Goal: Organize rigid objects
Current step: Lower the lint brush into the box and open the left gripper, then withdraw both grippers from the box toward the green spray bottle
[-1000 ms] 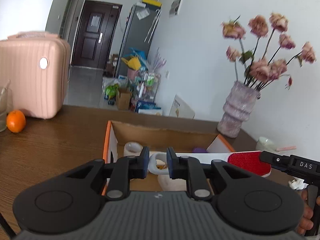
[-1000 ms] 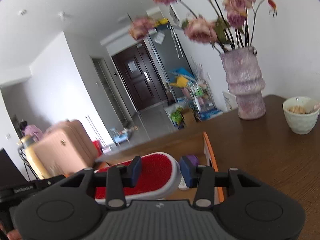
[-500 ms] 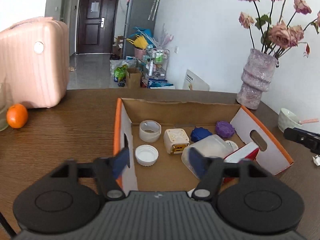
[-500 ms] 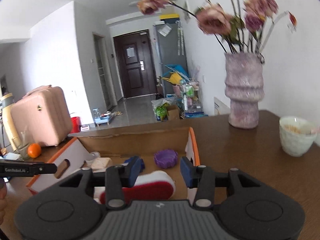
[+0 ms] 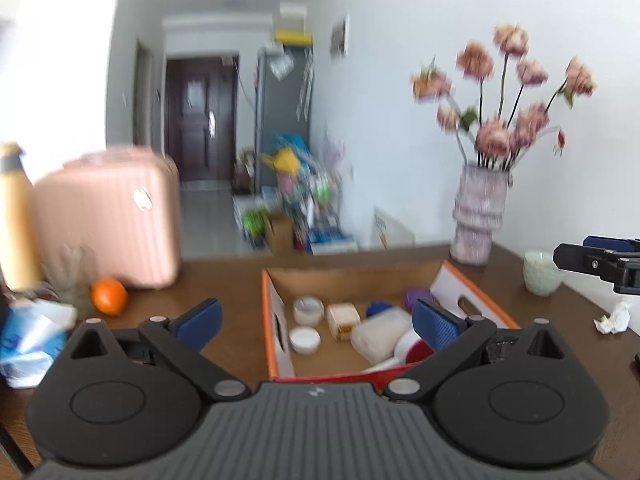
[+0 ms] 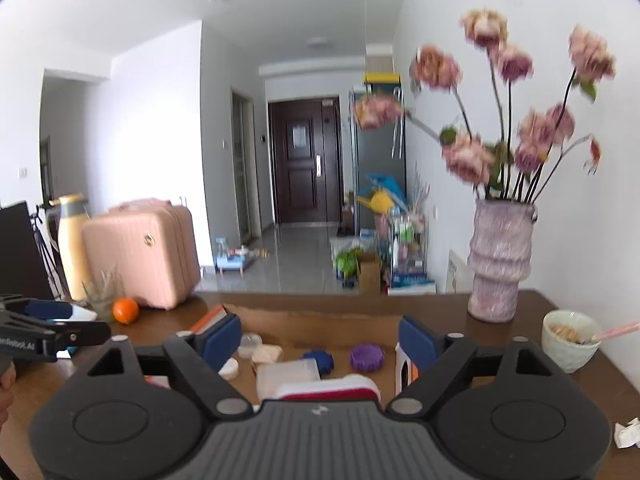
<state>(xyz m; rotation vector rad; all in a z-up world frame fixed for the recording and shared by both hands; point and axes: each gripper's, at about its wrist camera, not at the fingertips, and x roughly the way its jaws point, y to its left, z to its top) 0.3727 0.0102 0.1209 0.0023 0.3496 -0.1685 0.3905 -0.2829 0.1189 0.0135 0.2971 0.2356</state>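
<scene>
Brown wood table (image 5: 224, 292), white-walled room, dark door (image 6: 306, 160) down a tiled hallway, grey fridge (image 5: 282, 116) with clutter at its foot.

On table: open cardboard box (image 5: 276, 320) with orange rim, centre. Inside: tape roll (image 5: 308, 309), white lid (image 5: 305, 339), cream cube (image 5: 343, 317), blue cap (image 6: 319, 360), purple cap (image 6: 366, 357), translucent container (image 5: 378, 338), red-and-white lint brush (image 6: 334, 390) at near edge.

Around: pink suitcase (image 5: 110, 216), orange (image 5: 109, 296) and glass (image 5: 74, 276) left; yellow thermos (image 6: 70, 240); blue tissue pack (image 5: 28, 340); ribbed vase (image 6: 500, 260) of dried pink flowers right; bowl (image 6: 570, 338) with spoon; crumpled paper (image 5: 612, 318).

Left gripper (image 5: 316, 322) jaws spread wide, opening, nothing clamped, box contents behind the gap. Right gripper (image 6: 320, 340) jaws apart, opening, nothing gripped, brush lying below in box. Gripper bodies block near table.

Writing on the other gripper at left edge of right view, too blurred to read.
</scene>
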